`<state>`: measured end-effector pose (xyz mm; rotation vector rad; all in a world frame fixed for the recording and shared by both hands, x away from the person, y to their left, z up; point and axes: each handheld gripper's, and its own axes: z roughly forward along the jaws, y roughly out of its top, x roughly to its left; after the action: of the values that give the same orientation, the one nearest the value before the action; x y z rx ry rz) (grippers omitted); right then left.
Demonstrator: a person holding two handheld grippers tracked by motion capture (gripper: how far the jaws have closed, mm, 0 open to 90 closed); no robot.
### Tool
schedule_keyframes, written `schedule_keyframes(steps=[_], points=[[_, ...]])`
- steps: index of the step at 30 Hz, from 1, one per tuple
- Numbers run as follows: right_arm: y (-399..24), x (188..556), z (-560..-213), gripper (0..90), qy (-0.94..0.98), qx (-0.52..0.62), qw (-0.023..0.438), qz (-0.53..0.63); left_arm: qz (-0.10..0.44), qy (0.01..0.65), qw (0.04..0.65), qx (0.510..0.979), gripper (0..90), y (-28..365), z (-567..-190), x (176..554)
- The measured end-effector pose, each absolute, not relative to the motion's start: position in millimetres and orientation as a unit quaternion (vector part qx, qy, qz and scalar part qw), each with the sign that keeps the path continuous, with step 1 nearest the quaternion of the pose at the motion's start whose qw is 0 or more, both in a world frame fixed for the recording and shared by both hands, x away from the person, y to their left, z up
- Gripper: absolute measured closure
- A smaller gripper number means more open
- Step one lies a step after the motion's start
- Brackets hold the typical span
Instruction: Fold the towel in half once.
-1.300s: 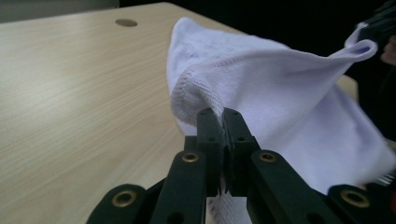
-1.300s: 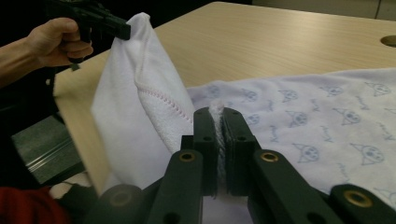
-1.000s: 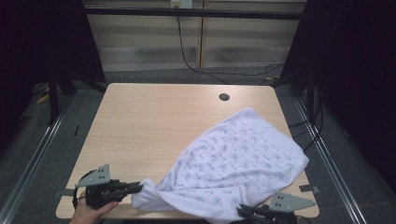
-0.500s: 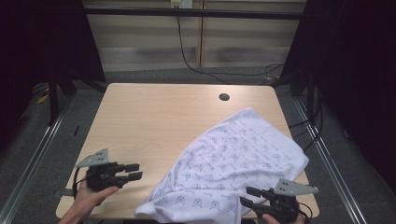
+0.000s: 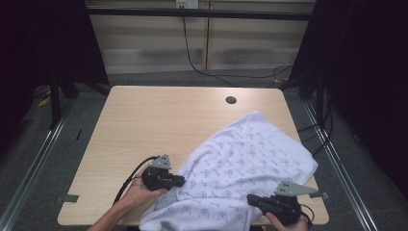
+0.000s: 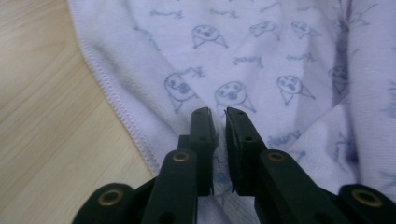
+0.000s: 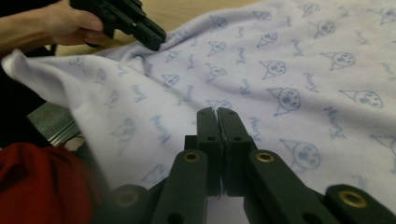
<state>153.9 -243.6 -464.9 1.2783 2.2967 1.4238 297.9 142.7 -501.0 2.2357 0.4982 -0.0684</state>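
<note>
Left tool (image 5: pixel 179 181): your jaws have just been closing and stand almost together, a thin gap between the tips. In the left gripper view (image 6: pixel 219 122) they pinch a fold of the cloth (image 5: pixel 240 173) just inside its stitched hem.
Right tool (image 5: pixel 254 199): your jaws have just been closing and now meet. In the right gripper view (image 7: pixel 217 122) a little cloth (image 7: pixel 289 70) seems caught low between them; the hold looks slight.
Cloth position: it lies on the near right part of the surface (image 5: pixel 159 120), with the near edge hanging over the front.
Long axis: it runs diagonally from the near left corner toward the far right; the far corner points at the round hole (image 5: pixel 231 100).
Done: both tools have taken hold along the near edge.
Left: the cloth is still rumpled and skewed. You judge that spreading or folding has not begun.
</note>
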Motion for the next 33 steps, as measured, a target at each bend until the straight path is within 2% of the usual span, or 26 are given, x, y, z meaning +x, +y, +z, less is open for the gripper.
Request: schedule_keyframes(steps=[2, 6, 7, 9, 10, 11, 14, 15, 19, 22, 26, 28, 31, 32, 33], points=[[-247, 129, -455, 90.0, 0.768, 0.42, 0.087, 0.477, -0.021, 0.206, 0.412, 0.887, 84.0, 151, -501, 294], [-248, 112, -450, 90.0, 0.773, 0.416, 0.086, 0.472, -0.023, 0.226, 0.416, 0.881, 83.8, 176, -502, 281], [-247, 111, -450, 86.1, 0.776, 0.411, 0.088, 0.471, -0.027, 0.226, 0.416, 0.88, 83.7, 183, -502, 274], [-244, 115, -453, 80.4, 0.776, 0.409, 0.088, 0.472, -0.033, 0.228, 0.41, 0.882, 83.5, 193, -501, 264], [-238, 124, -458, 73.9, 0.776, 0.407, 0.081, 0.475, -0.037, 0.232, 0.411, 0.881, 83.5, 197, -501, 260], [-238, 124, -458, 73.9, 0.776, 0.407, 0.081, 0.475, -0.046, 0.237, 0.415, 0.877, 83.5, 205, -501, 255], [-225, 147, -466, 64.9, 0.772, 0.408, 0.067, 0.483, -0.055, 0.244, 0.419, 0.873, 82.2, 222, -502, 244], [-221, 153, -468, 64.5, 0.777, 0.407, 0.068, 0.476, -0.064, 0.239, 0.425, 0.871, 80.4, 231, -503, 239], [-212, 165, -476, 59.0, 0.795, 0.404, 0.073, 0.447, -0.057, 0.243, 0.437, 0.864, 71.8, 234, -499, 243], [-213, 177, -488, 55.0, 0.803, 0.425, 0.074, 0.412, -0.043, 0.244, 0.449, 0.859, 67.4, 218, -493, 263], [-212, 169, -491, 55.9, 0.81, 0.405, 0.055, 0.421, -0.04, 0.234, 0.443, 0.864, 64.0, 182, -493, 292], [-207, 158, -492, 53.8, 0.824, 0.383, 0.039, 0.416, -0.03, 0.23, 0.421, 0.877, 63.3, 162, -497, 304], [-206, 155, -496, 53.4, 0.832, 0.377, 0.04, 0.405, -0.023, 0.236, 0.423, 0.874, 64.4, 153, -504, 311], [-206, 154, -498, 61.7, 0.836, 0.371, 0.045, 0.402, -0.016, 0.233, 0.421, 0.877, 66.4, 153, -504, 310], [-207, 153, -497, 74.7, 0.839, 0.368, 0.053, 0.398, 0.005, 0.228, 0.411, 0.882, 68.2, 154, -503, 308]])
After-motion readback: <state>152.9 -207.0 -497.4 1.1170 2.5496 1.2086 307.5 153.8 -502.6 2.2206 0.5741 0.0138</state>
